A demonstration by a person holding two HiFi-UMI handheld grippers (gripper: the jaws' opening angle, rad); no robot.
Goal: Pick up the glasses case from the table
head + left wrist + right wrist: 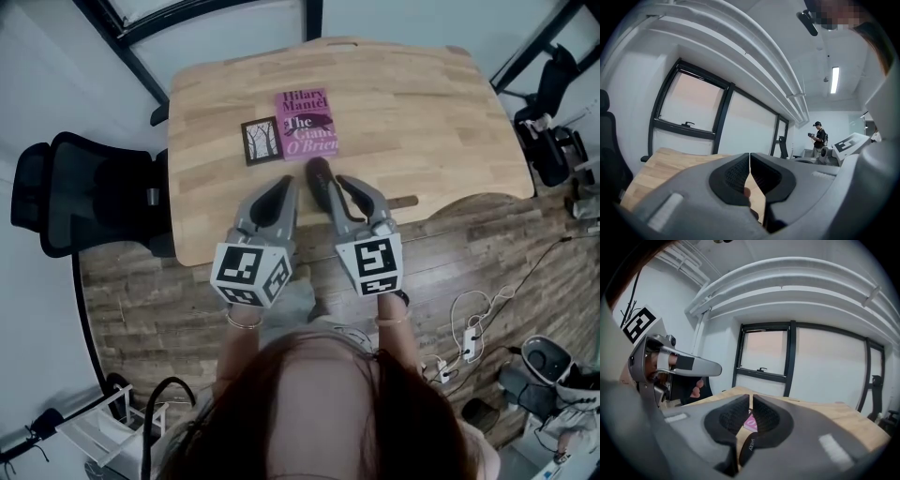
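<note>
**Both grippers closed, case between them at the table's near edge**
Your left gripper (281,187) and right gripper (345,184) each have their jaws pressed together, holding nothing. The dark case (319,182) lies on the table (422,122) between their tips, just beside the right one. Beyond it lie a small card (261,141) and a pink book (306,122).

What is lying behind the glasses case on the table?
A pink book and, at its left, a small black card, both flat on the table. Whatever lies under them is covered.
</note>
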